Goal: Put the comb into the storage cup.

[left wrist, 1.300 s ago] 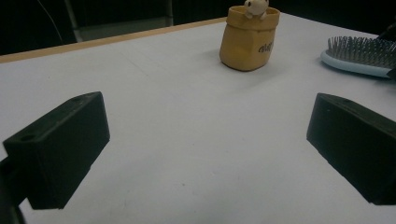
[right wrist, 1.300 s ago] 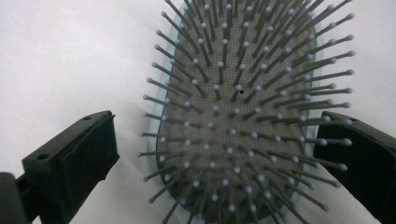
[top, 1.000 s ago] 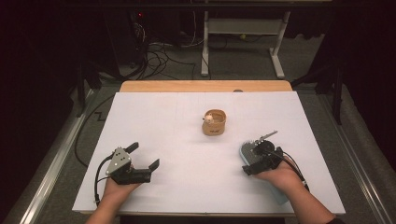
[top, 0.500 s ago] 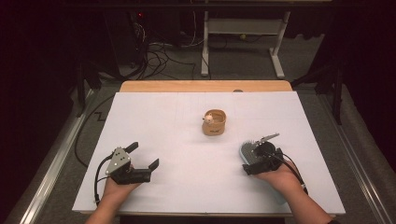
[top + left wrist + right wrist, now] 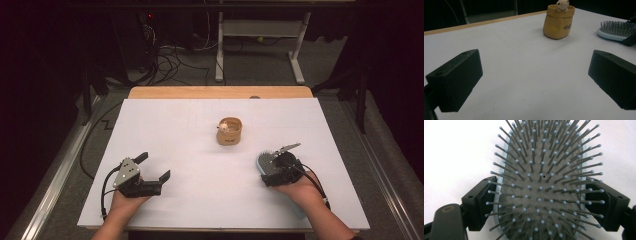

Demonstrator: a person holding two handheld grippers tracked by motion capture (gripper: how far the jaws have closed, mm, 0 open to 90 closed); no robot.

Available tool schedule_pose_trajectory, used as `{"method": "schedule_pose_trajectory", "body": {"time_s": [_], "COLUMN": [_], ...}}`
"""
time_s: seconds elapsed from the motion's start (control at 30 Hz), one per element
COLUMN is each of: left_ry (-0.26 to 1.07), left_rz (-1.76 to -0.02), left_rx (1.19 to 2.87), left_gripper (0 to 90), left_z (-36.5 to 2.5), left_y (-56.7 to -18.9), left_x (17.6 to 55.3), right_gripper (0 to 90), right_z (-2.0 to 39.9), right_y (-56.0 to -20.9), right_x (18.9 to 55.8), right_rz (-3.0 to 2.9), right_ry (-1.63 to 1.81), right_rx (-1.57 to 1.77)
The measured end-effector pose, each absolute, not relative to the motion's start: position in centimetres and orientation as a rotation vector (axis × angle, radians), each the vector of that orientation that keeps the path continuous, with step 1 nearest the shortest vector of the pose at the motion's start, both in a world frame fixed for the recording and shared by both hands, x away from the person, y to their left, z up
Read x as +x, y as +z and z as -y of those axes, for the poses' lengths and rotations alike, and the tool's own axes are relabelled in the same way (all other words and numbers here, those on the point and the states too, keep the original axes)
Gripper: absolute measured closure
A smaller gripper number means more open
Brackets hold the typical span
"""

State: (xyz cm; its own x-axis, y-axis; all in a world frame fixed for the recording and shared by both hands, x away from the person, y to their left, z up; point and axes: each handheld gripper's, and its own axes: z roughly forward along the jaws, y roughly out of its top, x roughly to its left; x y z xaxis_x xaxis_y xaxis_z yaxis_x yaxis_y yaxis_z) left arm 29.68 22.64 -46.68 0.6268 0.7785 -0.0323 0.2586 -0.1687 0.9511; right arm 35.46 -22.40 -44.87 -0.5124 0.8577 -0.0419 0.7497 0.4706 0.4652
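Right gripper (image 5: pixel 270 167) sits at the near right of the white table (image 5: pixel 190 200), its jaws standing either side of the wide head of a pale blue hairbrush (image 5: pixel 544 182). Earlier frames are to hand, so noted: these jaws have just been closing in on the brush. In the right gripper view the pads look to be against the brush rim on both sides, so I read it as clamped on the brush, though only just. The brush lies bristles up, flat on the table, its handle running back under the person's right hand (image 5: pixel 300 187). Left gripper (image 5: pixel 150 172) rests at the near left, jaws wide apart with nothing between them, bare table ahead of it. A small tan pouch (image 5: pixel 229 132) with a little figure (image 5: pixel 562 5) poking out of the top stands upright near the middle, well apart from both grippers and left of the brush. Judgement: the grasp is about made; the brush is not yet lifted. Lifting and whatever placement follows are all left to do.
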Motion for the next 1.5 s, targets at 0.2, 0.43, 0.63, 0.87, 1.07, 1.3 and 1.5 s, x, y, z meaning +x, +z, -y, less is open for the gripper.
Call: {"method": "schedule_pose_trajectory", "body": {"time_s": [0.2, 0.43, 0.63, 0.87, 1.07, 1.3, 1.5], "left_ry": [0.578, 0.57, 0.568, 0.573, 0.578, 0.565, 0.56], "left_rz": [-0.854, -0.854, -0.86, -0.865, -0.865, -0.862, -0.86], "left_rx": [1.724, 1.722, 1.718, 1.715, 1.714, 1.72, 1.725], "left_gripper": [0.0, 0.0, 0.0, 0.0, 0.0, 0.0, 0.0], "left_z": [-22.7, -22.7, -22.7, -22.8, -22.8, -22.7, -22.7], "left_y": [-46.7, -46.6, -46.6, -46.5, -46.5, -46.6, -46.7], "left_x": [29.7, 29.7, 29.7, 29.7, 29.7, 29.7, 29.8], "right_gripper": [18.2, 18.7, 19.4, 19.9, 20.2, 20.4, 20.3], "right_z": [22.5, 22.4, 22.4, 22.3, 22.4, 22.4, 22.6], "right_y": [-44.8, -44.8, -44.6, -44.6, -44.5, -44.2, -43.4], "right_x": [35.5, 35.6, 35.8, 35.9, 35.9, 35.7, 35.5], "right_rz": [-2.457, -2.464, -2.477, -2.481, -2.481, -2.47, -2.459], "right_ry": [0.579, 0.569, 0.553, 0.538, 0.543, 0.563, 0.589], "right_rx": [1.366, 1.373, 1.381, 1.385, 1.382, 1.364, 1.336]}}
